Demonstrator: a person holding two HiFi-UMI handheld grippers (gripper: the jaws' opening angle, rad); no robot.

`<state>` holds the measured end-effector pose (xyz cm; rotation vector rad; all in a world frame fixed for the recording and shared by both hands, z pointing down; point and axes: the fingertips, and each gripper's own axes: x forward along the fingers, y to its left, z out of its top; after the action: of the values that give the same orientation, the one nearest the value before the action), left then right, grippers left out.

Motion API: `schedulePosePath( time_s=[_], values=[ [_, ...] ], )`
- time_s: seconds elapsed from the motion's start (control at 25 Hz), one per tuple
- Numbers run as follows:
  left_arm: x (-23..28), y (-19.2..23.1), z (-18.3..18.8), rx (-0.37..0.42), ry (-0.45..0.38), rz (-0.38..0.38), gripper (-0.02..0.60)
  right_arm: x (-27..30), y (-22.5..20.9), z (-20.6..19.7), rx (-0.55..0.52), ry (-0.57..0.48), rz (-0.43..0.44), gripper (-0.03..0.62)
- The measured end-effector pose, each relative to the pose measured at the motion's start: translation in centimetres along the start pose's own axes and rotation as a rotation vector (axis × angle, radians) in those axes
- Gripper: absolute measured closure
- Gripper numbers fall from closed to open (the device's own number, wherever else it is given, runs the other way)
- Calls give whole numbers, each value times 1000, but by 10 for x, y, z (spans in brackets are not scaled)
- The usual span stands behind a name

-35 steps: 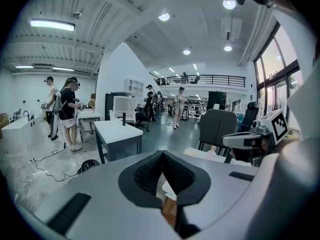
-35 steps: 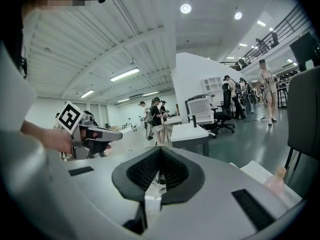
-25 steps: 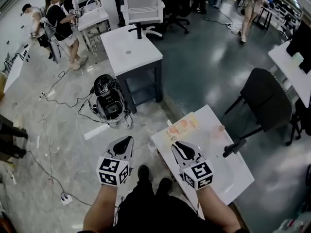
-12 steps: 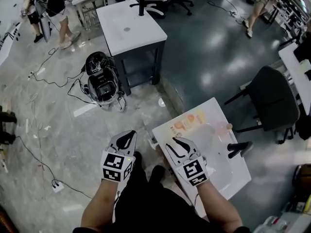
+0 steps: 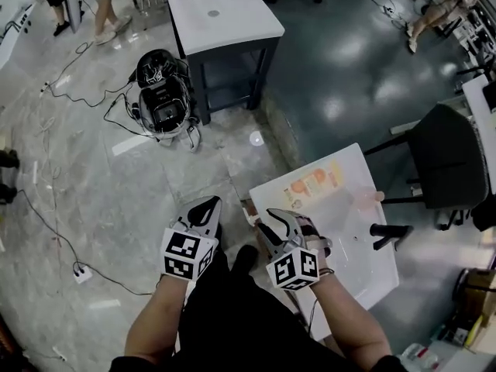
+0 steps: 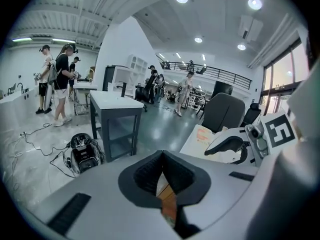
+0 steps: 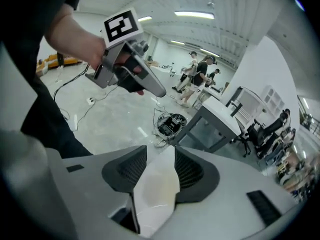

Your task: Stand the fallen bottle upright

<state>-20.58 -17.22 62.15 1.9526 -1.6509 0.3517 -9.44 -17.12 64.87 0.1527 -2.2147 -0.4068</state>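
Observation:
A fallen bottle [image 5: 319, 183] lies on the far part of a small white table [image 5: 353, 262]. It is clear, with an orange label, and its outline is faint. My right gripper [image 5: 282, 223] hovers over the table's near left corner, well short of the bottle. Its jaws are opening and only the bare white tabletop [image 7: 155, 194] shows between them. My left gripper [image 5: 203, 211] hangs off the table's left side, above the floor, with its fingertips together and nothing held. Each gripper shows in the other's view: the right gripper [image 6: 234, 147] and the left gripper [image 7: 131, 77].
A black office chair [image 5: 449, 157] stands right of the table, its armrest [image 5: 390, 232] by the table's edge. A grey desk [image 5: 225, 22] and a black bag [image 5: 161, 103] with cables on the floor lie ahead. Several people stand far back on the left.
Both grippers have come down. The right one has rolled over and spread its jaws wider. The view has tipped down, so the table sits nearer the middle.

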Motion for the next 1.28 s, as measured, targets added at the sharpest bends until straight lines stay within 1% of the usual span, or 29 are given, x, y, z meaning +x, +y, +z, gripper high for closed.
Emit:
schedulePosePath(
  time_s=[0.08, 0.16, 0.28, 0.52, 0.64, 0.84, 1.0, 1.12, 1.28],
  values=[
    [0, 4, -7, -12, 6, 7, 571, 10, 6, -5, -89, 21, -6, 404],
    [0, 7, -13, -23, 14, 14, 571, 20, 11, -10, -155, 28, -14, 404],
    [-4, 11, -19, -37, 18, 25, 571, 26, 11, -12, -206, 38, -27, 411],
    [-10, 18, -23, -64, 20, 41, 571, 30, 12, -13, -345, 78, -17, 407],
    [-10, 18, -22, -71, 15, 39, 571, 29, 9, -8, -374, 107, -17, 407],
    [-12, 17, -19, -75, 8, 38, 571, 43, 13, -17, -492, 143, -15, 407],
    [-15, 20, -21, -80, 8, 44, 571, 49, 14, -18, -585, 172, -36, 410],
    [-16, 22, -23, -88, 14, 48, 571, 52, 14, -18, -615, 191, -48, 425],
    [-17, 23, -28, -95, 20, 45, 571, 55, 12, -14, -619, 187, -81, 427]
  ],
)
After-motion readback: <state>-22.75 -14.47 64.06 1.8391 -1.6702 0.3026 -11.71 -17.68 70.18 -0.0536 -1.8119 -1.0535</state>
